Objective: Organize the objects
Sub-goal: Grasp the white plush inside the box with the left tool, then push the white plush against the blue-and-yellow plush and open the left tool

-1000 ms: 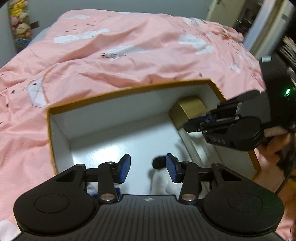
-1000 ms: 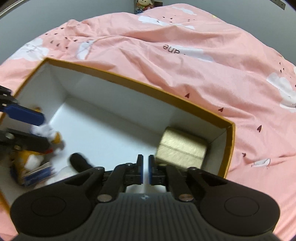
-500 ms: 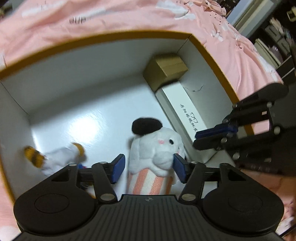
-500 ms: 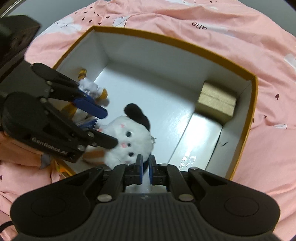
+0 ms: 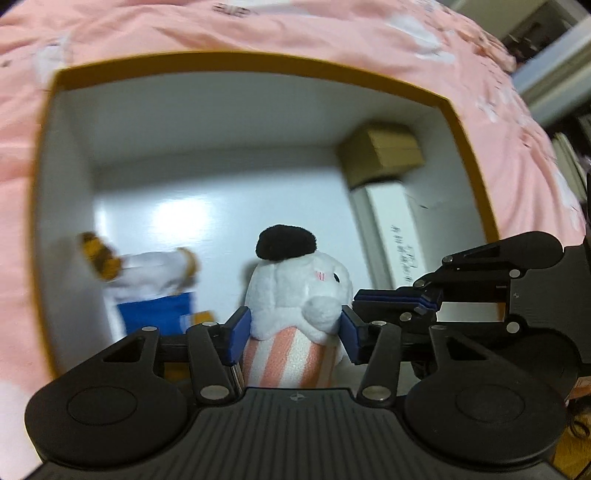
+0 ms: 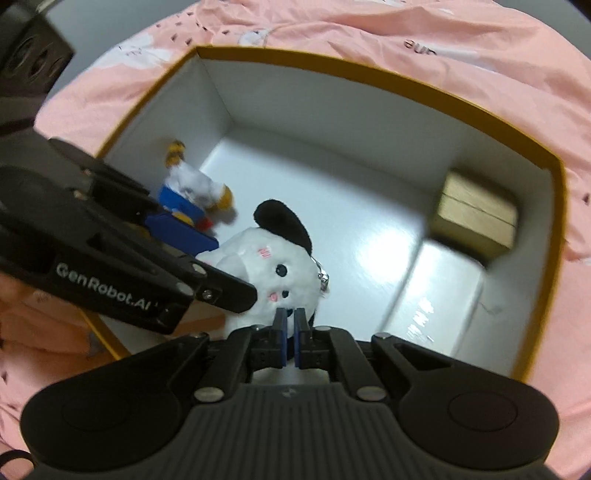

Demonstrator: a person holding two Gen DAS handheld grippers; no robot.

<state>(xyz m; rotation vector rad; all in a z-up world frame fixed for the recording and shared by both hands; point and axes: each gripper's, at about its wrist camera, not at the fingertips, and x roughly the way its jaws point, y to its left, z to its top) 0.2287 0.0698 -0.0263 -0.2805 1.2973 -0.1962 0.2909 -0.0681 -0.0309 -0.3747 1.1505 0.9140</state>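
A white plush toy [image 5: 295, 288] with a black ear and a pink striped body lies in the orange-rimmed white box [image 5: 258, 61]. My left gripper [image 5: 293, 332] points down into the box. Its jaws are closing, and both blue pads touch the sides of the toy. In the right wrist view the same toy [image 6: 266, 266] shows its face, with the left gripper [image 6: 231, 269] around its head. My right gripper [image 6: 291, 332] hangs shut just above the toy's lower edge, with nothing held. In the left wrist view it [image 5: 360, 297] sits right beside the toy.
A duck plush [image 5: 155, 288] in blue lies at the box's left wall. A gold carton [image 5: 384, 155] fills the far right corner, with a long white carton [image 5: 399, 236] in front of it. A pink bedspread [image 6: 406, 33] surrounds the box [image 6: 369, 74].
Both grippers tipped down into the box. The left one lowered over the white plush, and its jaws spread, then drew in against it. The right one moved over to the plush and stayed shut.
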